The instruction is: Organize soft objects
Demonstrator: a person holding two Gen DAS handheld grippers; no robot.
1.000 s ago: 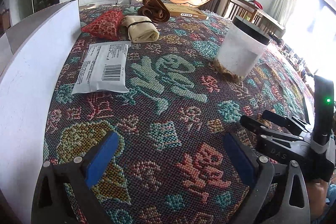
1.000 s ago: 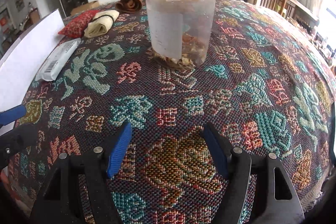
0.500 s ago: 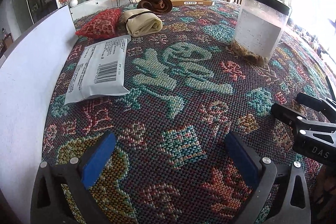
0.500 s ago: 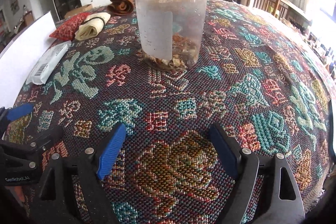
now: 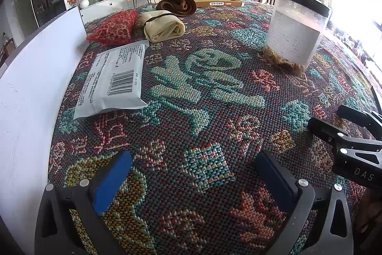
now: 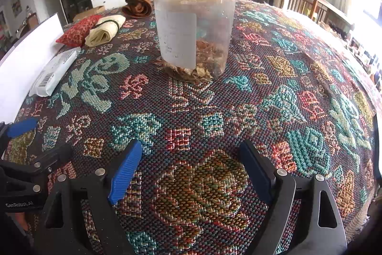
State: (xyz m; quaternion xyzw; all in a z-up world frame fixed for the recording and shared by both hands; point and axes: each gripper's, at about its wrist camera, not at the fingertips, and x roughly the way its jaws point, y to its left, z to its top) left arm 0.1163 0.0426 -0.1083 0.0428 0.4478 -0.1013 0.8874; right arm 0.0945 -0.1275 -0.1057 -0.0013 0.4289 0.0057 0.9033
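Note:
Soft objects lie at the far left of the patterned tablecloth (image 5: 214,97): a white sealed packet (image 5: 114,83), a red patterned pouch (image 5: 114,26), a cream rolled cloth (image 5: 163,26) and a brown rolled cloth (image 5: 176,1). They also show in the right wrist view: packet (image 6: 56,73), pouch (image 6: 78,28), cream roll (image 6: 105,31). My left gripper (image 5: 191,173) is open and empty, low over the cloth, short of the packet. My right gripper (image 6: 191,164) is open and empty, facing the jar (image 6: 194,25).
A clear plastic jar with a black lid (image 5: 296,30) stands mid-table, holding dried bits at its bottom. A white board (image 5: 31,68) stands along the left edge. A flat cardboard box (image 5: 214,0) lies at the far side. Chairs stand beyond the table at right.
Both grippers have moved forward and slightly lower over the table; the jar and the soft objects look nearer. Nothing was grasped; both stay open.

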